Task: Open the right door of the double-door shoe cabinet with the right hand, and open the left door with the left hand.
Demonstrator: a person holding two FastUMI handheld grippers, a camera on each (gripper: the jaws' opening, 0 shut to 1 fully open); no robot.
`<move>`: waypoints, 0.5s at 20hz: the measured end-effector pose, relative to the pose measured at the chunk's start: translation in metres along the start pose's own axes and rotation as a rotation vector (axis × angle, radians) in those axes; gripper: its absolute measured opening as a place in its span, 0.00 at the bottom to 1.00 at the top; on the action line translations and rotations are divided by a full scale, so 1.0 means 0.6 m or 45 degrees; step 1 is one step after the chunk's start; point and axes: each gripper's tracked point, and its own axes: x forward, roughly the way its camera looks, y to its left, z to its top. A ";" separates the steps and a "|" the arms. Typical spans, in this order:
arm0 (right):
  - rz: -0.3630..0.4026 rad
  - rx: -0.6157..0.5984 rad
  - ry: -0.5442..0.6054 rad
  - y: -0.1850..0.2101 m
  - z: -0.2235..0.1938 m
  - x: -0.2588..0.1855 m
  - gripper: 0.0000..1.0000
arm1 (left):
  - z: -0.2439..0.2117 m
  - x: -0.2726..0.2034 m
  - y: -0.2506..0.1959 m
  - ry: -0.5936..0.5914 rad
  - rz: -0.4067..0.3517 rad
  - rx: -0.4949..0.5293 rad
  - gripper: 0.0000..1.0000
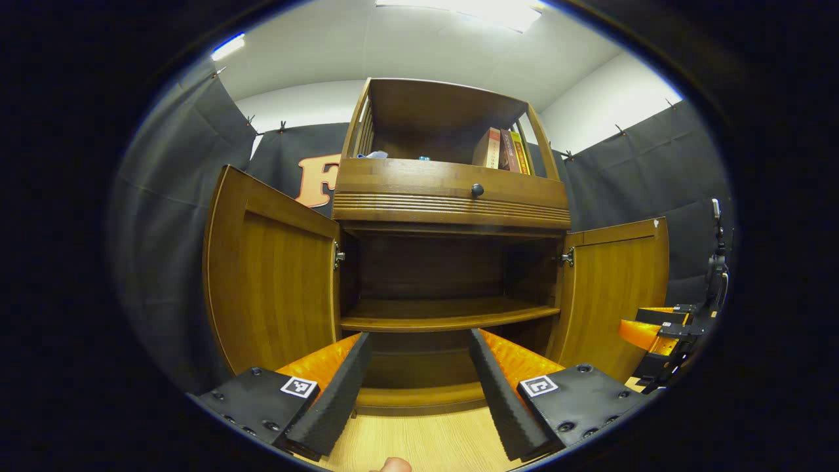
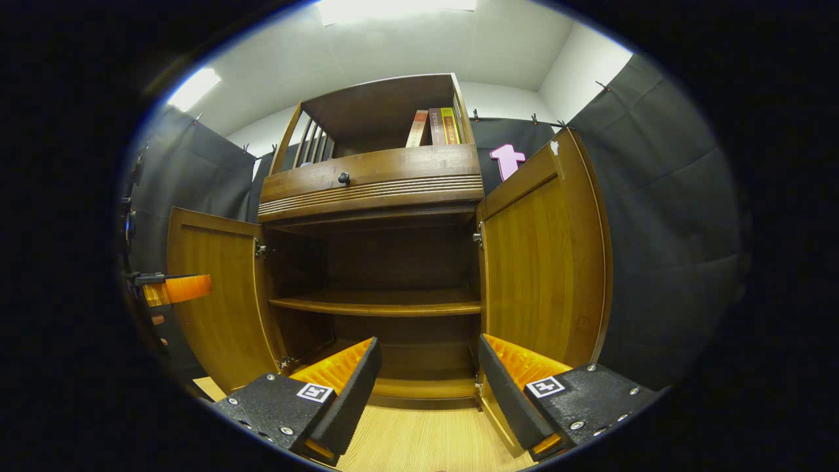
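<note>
dark cloth walls ring a pale wood floor (image 1: 419,439). left gripper (image 1: 419,387) and right gripper (image 2: 426,393) both gape wide, holding nothing. beyond them the shoe cabinet (image 1: 452,190) stands with left door (image 1: 275,282) and right door (image 2: 544,262) swung open; best to draw straight back, clear of both doors.

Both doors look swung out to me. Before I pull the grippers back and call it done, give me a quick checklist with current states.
1. Left door swung open: ok.
2. Right door swung open: ok.
3. Left gripper free of the doors, fingers spread with nothing between them: ok.
4. Right gripper free, fingers spread and empty: ok.
5. Inner shelf of the cabinet exposed, nothing seen on it: ok.
6. Doors opened fully to their hinge stops: cannot tell.
</note>
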 end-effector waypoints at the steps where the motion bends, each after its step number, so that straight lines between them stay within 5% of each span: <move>1: 0.001 0.001 0.002 0.001 -0.002 0.000 0.92 | -0.001 0.001 0.001 0.002 0.000 -0.002 0.96; 10: 0.001 -0.002 0.001 0.003 0.000 0.000 0.92 | -0.005 0.002 0.008 0.010 0.014 -0.020 0.95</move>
